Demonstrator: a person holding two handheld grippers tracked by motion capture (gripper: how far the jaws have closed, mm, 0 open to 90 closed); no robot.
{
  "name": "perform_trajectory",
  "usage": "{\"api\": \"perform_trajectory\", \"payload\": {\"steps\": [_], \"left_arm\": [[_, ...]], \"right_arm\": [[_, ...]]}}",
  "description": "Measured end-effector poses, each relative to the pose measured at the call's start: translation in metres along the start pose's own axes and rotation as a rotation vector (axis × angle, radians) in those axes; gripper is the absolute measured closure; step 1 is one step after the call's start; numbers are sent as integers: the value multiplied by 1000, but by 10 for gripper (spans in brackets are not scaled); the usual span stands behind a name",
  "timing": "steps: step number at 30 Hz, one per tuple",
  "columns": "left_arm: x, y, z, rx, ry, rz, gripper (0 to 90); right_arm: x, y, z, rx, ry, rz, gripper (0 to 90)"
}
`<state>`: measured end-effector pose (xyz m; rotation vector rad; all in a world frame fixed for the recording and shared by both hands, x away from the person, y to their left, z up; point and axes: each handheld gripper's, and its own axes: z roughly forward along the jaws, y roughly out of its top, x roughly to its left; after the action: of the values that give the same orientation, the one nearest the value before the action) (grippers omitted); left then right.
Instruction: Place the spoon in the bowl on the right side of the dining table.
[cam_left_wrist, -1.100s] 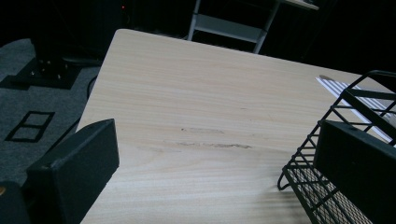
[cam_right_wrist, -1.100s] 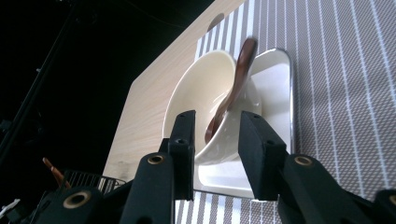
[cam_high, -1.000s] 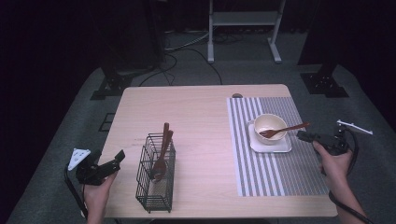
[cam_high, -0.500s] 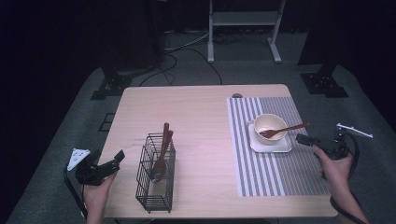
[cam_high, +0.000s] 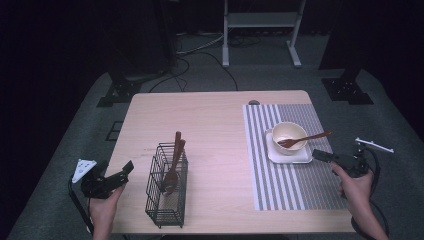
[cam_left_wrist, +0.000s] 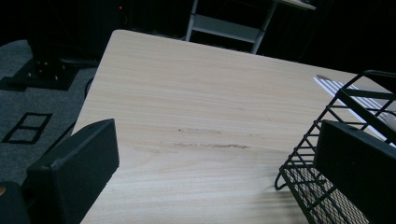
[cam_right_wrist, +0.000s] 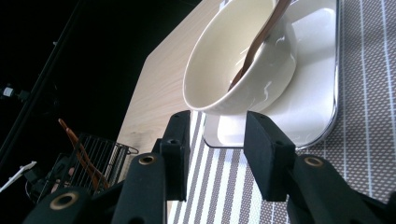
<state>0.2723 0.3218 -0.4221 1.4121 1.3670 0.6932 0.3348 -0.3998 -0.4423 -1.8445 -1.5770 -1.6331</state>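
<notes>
On the right side of the table (cam_high: 210, 115), at about 3 o'clock, the right gripper (cam_high: 322, 156) sits low over a striped mat (cam_high: 295, 185). Its black jaws have just been opening a bit more. They stand partly apart now, and nothing is between them. The jaws point toward 9 o'clock, at a white square plate (cam_high: 287, 156) just beside them. A cream bowl (cam_high: 289, 134) stands on that plate. A wooden fork (cam_high: 305, 140) rests in the bowl, with its handle sticking out over the rim toward 3 o'clock. In the right gripper view, the bowl (cam_right_wrist: 238, 56) and plate (cam_right_wrist: 308, 93) are close in front of the jaws.

Over at 8 o'clock, the left gripper (cam_high: 124, 170) is held by the table's edge. Its jaws are wide apart and hold nothing. Next to it, toward 3 o'clock, stands a black wire basket (cam_high: 167, 187) with brown wooden utensils (cam_high: 174, 162) standing up inside
</notes>
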Motion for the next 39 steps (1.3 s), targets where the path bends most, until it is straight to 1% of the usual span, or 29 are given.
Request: {"api": "perform_trajectory", "payload": {"steps": [8,16,25,39], "left_arm": [[0,0,0,0,-1,-1,0],[0,0,0,1,-1,0,0],[0,0,0,-1,-1,-1,0],[0,0,1,-2,-1,2,0]], "right_arm": [[3,-7,2,13,5,-12,579],[8,-15,6,42,9,-38,572],[9,-22,10,60,18,-40,559],[13,-36,15,80,32,-58,533]]}}
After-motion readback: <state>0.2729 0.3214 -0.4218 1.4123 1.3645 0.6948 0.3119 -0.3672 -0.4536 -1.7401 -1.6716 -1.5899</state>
